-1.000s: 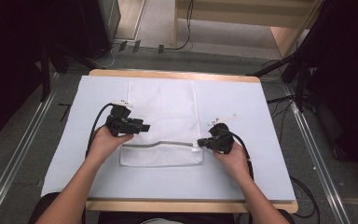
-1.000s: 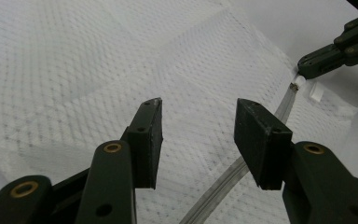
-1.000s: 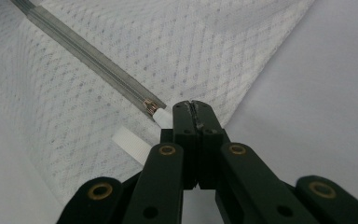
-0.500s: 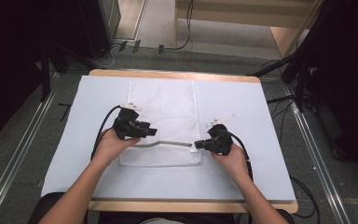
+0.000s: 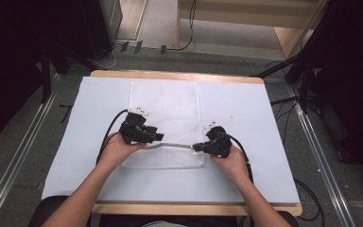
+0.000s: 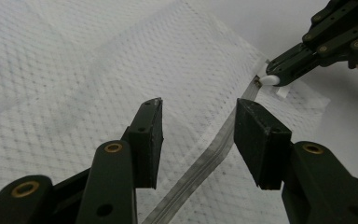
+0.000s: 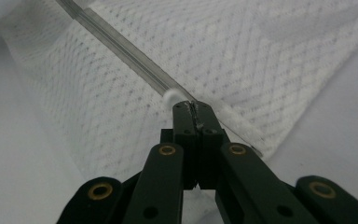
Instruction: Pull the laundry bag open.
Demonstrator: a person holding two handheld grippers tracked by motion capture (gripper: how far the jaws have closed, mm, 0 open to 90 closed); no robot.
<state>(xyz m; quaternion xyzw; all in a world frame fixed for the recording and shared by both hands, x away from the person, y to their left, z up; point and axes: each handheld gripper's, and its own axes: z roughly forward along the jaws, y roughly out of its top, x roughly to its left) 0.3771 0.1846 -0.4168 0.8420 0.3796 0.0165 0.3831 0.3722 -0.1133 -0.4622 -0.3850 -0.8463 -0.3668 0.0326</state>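
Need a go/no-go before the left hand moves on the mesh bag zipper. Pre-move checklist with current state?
1. Right gripper shut on the small white zipper pull at the bag's corner: ok.
2. Left gripper fingers open, straddling the grey zipper strip, not pressing on it: ok.
3. Zipper strip runs straight between the two grippers: ok in the high view.
4. White mesh laundry bag lies flat on the pale blue table cover: ok.
5. Zipper open or closed along its length: cannot tell.
6. Black cables off the bag's near part: ok.
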